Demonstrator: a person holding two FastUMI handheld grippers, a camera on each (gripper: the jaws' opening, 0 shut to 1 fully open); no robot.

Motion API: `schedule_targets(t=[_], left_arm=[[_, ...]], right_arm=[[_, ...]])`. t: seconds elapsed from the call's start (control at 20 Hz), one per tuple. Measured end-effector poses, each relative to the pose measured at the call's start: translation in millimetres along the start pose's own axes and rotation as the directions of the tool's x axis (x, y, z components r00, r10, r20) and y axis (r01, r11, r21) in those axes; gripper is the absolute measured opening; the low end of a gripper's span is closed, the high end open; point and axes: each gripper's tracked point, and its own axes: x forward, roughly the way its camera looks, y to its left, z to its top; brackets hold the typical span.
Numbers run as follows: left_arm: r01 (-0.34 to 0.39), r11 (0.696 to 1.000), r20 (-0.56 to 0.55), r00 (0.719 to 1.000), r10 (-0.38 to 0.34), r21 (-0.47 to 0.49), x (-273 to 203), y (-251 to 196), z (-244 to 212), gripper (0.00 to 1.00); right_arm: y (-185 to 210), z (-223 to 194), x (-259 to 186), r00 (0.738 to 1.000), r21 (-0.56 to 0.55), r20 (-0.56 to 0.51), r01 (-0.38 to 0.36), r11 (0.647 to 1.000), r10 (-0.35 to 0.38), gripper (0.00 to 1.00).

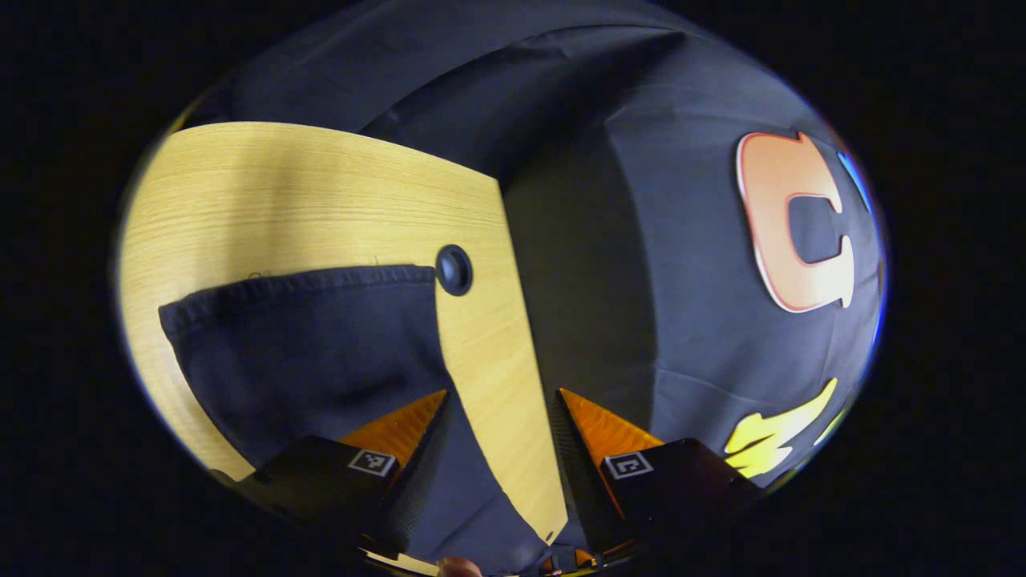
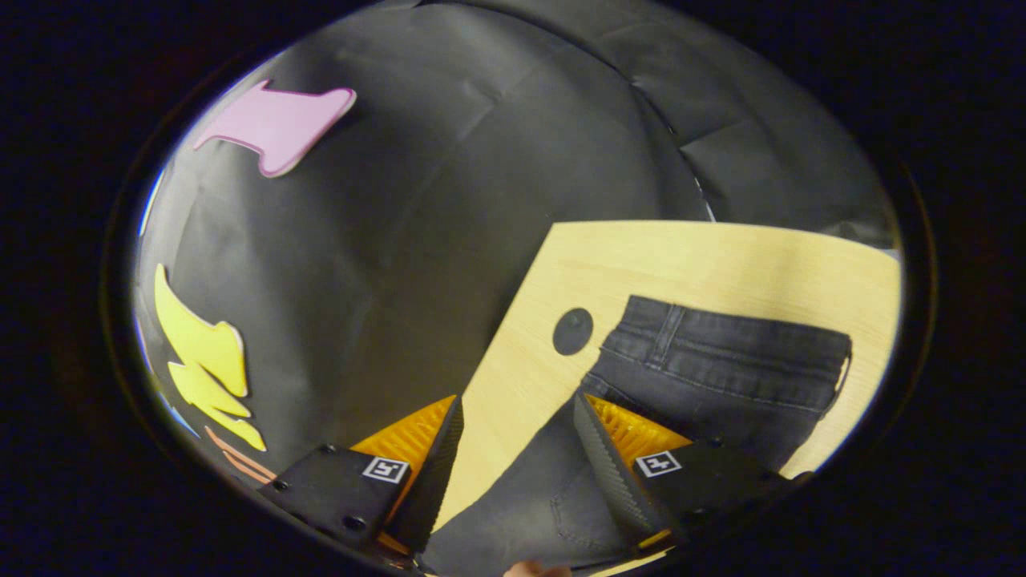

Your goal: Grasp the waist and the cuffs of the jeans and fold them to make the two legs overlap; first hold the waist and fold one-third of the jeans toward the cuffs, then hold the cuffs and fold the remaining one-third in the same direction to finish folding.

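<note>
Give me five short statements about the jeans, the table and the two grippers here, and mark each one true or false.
1. The jeans lie on a light wooden table. True.
2. The left gripper is shut on the cuff. False: its fingers stand apart, open over the fabric and table.
3. The right gripper view shows the waistband with a belt loop. True.
4. A round dark grommet sits in the tabletop beside the cuff hem. True.
5. The right gripper is holding the waistband lifted off the table. False: it is open and the waistband lies flat.
</note>
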Motion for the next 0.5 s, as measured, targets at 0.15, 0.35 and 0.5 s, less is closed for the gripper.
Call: schedule_targets(t=[0.15, 0.35, 0.5], left_arm=[[0.079, 0.985, 0.024, 0.996, -0.083, 0.151, -34.7, -33.0, -12.3, 0.81], [0.185, 0.907, -0.028, 0.982, -0.188, 0.379, -90.0, -87.6, -54.0, 0.83], [0.235, 0.78, -0.06, 0.967, -0.247, 0.579, -133.5, -124.1, -85.6, 0.83]], right_arm=[[7.7, 10.1, -40.4, 0.999, -0.056, 0.019, -0.031, 0.998, 0.032, 0.86], [9.0, 23.4, -102.3, 0.993, -0.2, 0.097, -0.039, 0.979, 0.059, 0.94], [1.9, 37.7, -143.3, 0.975, -0.398, 0.207, 0.014, 0.917, 0.075, 0.94]])
